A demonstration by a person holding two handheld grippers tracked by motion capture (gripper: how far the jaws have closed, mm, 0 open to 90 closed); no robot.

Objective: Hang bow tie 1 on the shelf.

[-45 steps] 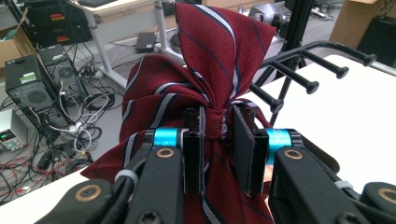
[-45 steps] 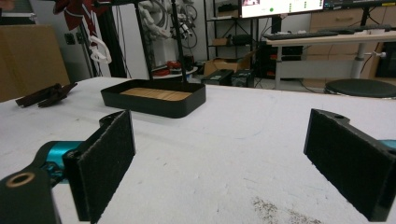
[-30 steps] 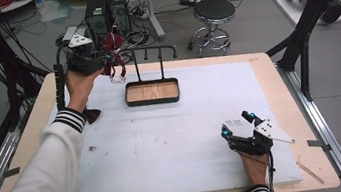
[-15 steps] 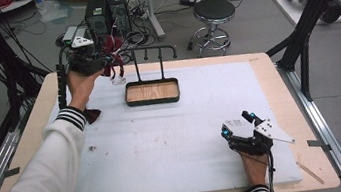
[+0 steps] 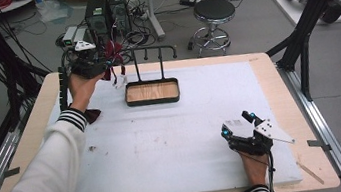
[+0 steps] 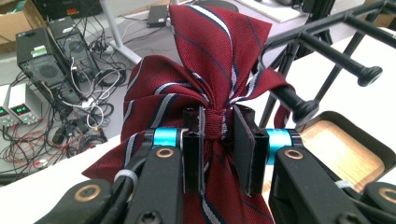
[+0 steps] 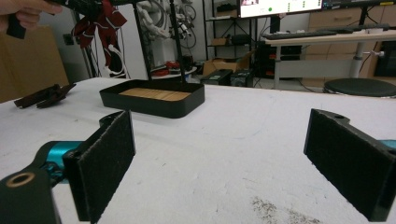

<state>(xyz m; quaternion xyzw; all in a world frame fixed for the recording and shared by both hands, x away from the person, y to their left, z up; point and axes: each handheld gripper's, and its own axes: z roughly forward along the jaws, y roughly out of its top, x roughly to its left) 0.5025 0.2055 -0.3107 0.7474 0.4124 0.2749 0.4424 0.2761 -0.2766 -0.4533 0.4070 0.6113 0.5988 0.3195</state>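
the left gripper (image 6: 218,140), raised beside the black rack (image 5: 154,53) at the table's far edge, pinches a dark red striped tie (image 6: 205,84) at its bunched knot, the two pads pressed into the narrow waist of cloth. the wide folds fan out just above and beyond the jaws, and more fabric hangs down between them toward the hand. one loop of the tie appears to lie over the nearest rack arm (image 6: 292,100), just ahead and to the right of the jaws; whether it is fully hooked there cannot be told. the wooden-bottomed tray (image 6: 345,149) sits below and to the right. the tie looks light, limp and fairly slick, likely to slide or unfold if gripped on a loose fold, so the dense knot seems the surest hold. the right gripper (image 7: 219,163) rests low over the white table (image 5: 175,141), jaws wide apart and empty, well away from the tie.
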